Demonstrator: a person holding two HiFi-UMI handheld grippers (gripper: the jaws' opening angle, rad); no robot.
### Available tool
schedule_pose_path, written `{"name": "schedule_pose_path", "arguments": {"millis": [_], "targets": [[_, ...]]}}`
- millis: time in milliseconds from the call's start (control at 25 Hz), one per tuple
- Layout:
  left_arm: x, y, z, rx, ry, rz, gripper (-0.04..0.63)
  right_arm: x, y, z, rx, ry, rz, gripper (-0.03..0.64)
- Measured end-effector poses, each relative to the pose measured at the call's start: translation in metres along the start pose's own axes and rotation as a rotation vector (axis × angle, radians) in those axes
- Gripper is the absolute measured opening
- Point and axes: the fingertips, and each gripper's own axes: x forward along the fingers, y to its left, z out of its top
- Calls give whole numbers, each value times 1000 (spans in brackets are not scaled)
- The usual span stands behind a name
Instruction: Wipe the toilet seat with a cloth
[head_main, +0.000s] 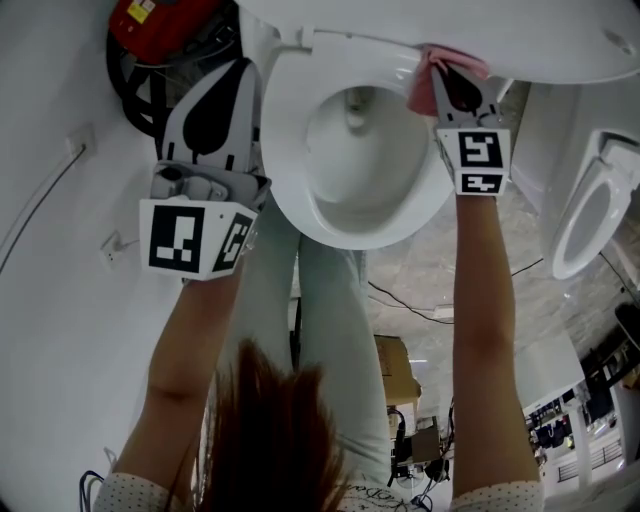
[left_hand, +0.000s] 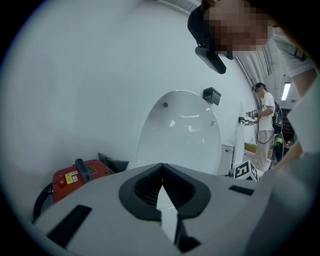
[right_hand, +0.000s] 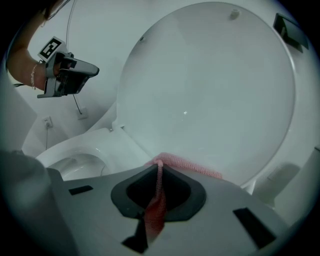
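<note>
Right gripper view has our right gripper (right_hand: 159, 167) pinched shut on the pink cloth (right_hand: 185, 162), at 1 o'clock on the toilet seat (right_hand: 95, 142) in head view, left gripper (left_hand: 161, 167) closed empty; we'd press flat and sweep round.

Glossy, smooth white toilet seat (head_main: 285, 165) and lid (right_hand: 210, 90), rough pink open-knit cloth (head_main: 447, 68) at 1 o'clock, matt grey plastic left gripper (left_hand: 162, 169) and right gripper (right_hand: 159, 167) with ribbed black pads (left_hand: 143, 188), shiny red plastic case (head_main: 150, 25) at 11 o'clock.
</note>
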Motion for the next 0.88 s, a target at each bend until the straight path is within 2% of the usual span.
{"name": "schedule_pose_path", "arguments": {"millis": [320, 880], "targets": [[2, -9, 0, 10, -3, -30, 3, -32, 6, -45, 23, 37, -30, 35], [-6, -12, -2, 13, 2, -28, 5, -38, 7, -52, 45, 46, -22, 34]]}}
